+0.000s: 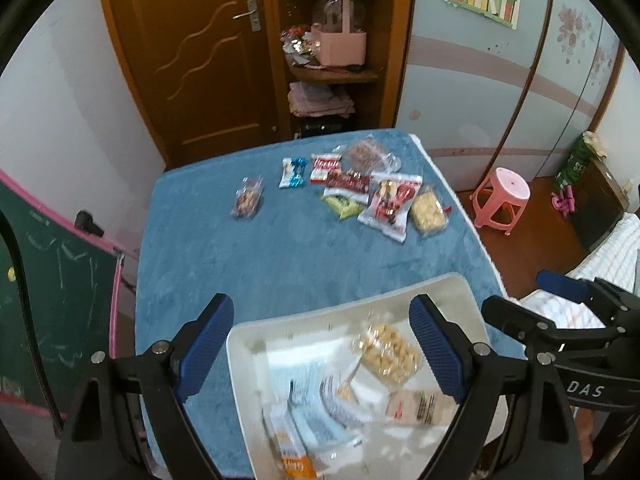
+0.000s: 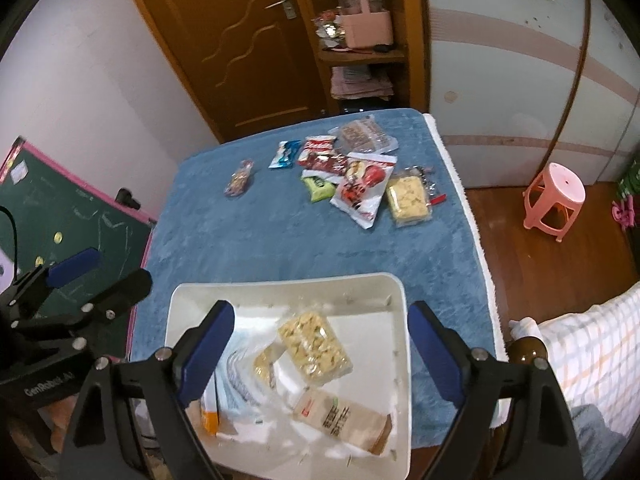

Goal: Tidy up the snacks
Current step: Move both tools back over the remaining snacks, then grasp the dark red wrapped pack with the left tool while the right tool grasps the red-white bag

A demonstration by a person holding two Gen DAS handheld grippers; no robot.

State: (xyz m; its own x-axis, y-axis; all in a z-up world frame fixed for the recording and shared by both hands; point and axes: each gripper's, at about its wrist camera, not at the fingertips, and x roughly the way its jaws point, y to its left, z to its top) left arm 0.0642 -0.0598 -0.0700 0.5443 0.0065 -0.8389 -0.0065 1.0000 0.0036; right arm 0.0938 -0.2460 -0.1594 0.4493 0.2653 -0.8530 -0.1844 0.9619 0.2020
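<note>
Both hand-held grippers hang over the white tray [image 2: 394, 292] at the near edge of the tabletop [image 1: 280, 264]. The left hand-held gripper [image 1: 322, 318] is spread wide with nothing in it, and the right hand-held gripper [image 2: 322, 320] is spread and empty too. The tray already has a few packs in it. The rest of the snacks [image 2: 356, 168] sit in a loose pile at the far side. They look light, crinkly and slippery, so I'd pinch one by a sealed edge, not the puffy middle.

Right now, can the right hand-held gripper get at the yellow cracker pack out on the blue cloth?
Probably yes: the right hand-held gripper is open and empty, and the yellow cracker pack lies uncovered beyond the white tray.
</note>
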